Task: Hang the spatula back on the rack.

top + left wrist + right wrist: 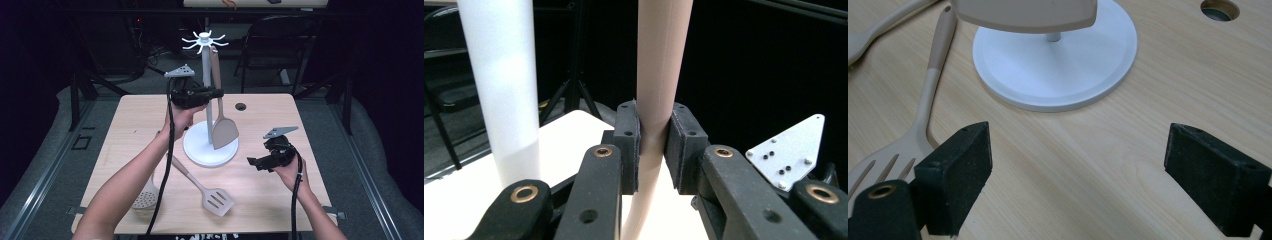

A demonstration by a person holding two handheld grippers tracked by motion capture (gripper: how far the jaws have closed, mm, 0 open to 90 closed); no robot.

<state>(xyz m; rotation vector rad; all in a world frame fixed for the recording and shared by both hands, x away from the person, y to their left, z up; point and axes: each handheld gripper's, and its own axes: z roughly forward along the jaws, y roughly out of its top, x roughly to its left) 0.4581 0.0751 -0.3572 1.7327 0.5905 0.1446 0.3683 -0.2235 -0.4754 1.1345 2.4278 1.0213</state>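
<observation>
Scene: a wooden table (280, 115) with a white utensil stand (205, 75) near its middle; a person's two forearms reach in, each hand holding a gripper.

Left gripper (212, 93): raised beside the stand's pole, its pads clenched on the handle of a beige spatula (222, 131). In the left gripper view the handle (659, 75) runs straight up between the two pads, with the white pole (504, 90) just beside it.

Spatula position: hanging close to the pole, its top end up at the ring of hooks (205, 40), its flat blade down just above the round base (202, 150).

Spatula direction: long axis nearly upright; blade points down, handle end points up.

Right gripper (256, 162): low over the table to the right of the base, jaws spread wide and holding nothing.

Also on the table: a slotted turner (212, 197) and a skimmer spoon (146, 197) lying flat near the front edge.

Step in hand: most likely hooking the spatula on the stand; whether it already hangs from a hook cannot be told.

Next move: judged, settle the handle end on a hook, then release gently so the blade does not swing.
</observation>
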